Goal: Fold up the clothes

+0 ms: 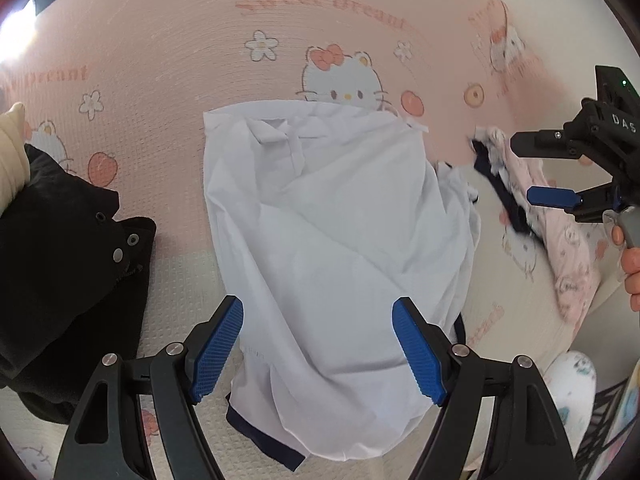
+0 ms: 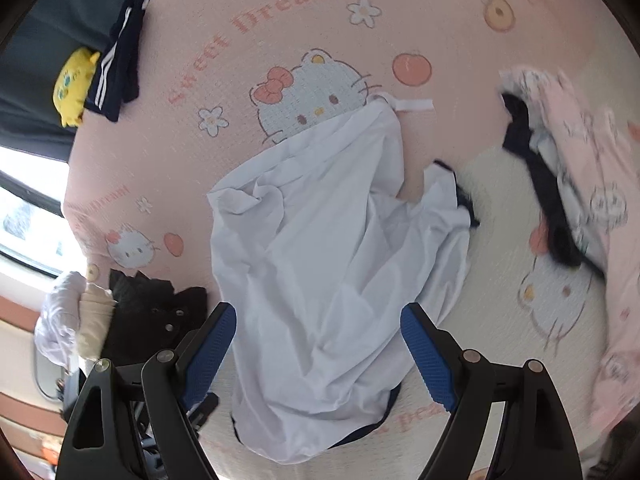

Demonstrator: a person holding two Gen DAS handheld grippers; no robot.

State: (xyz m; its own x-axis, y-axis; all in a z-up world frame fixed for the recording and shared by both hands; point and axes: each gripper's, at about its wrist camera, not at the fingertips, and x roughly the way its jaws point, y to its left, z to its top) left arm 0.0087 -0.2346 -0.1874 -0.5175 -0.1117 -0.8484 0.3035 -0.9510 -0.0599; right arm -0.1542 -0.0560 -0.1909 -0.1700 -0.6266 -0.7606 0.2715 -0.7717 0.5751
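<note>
Shirt time: the white shirt (image 1: pixel 332 248) lies crumpled in the middle of the pink cat-print bed cover (image 1: pixel 168 64), with its collar toward 12 o'clock and a dark blue hem peeking out at 6 o'clock. Your left gripper (image 1: pixel 318 348) hangs over the bottom part of the shirt with its blue pads spread wide, and nothing is pinched between them. Your right gripper (image 2: pixel 318 354) is over the same end of the shirt, and its pads are wide apart too, holding nothing. From your left camera you can see that right gripper at 3 o'clock, with your fingers (image 1: pixel 630 264) wrapped on its handle. A black garment (image 1: pixel 64 264) with round snaps sits at 9 o'clock of the shirt, just beside it. A pink cat-print garment (image 1: pixel 568 256) with a dark piece on it lies at 3 o'clock, a bit blurry. In your right camera, dark pants with white stripes (image 2: pixel 116 56) and a yellow plush toy (image 2: pixel 72 84) rest at 10 o'clock, well apart from the shirt.
</note>
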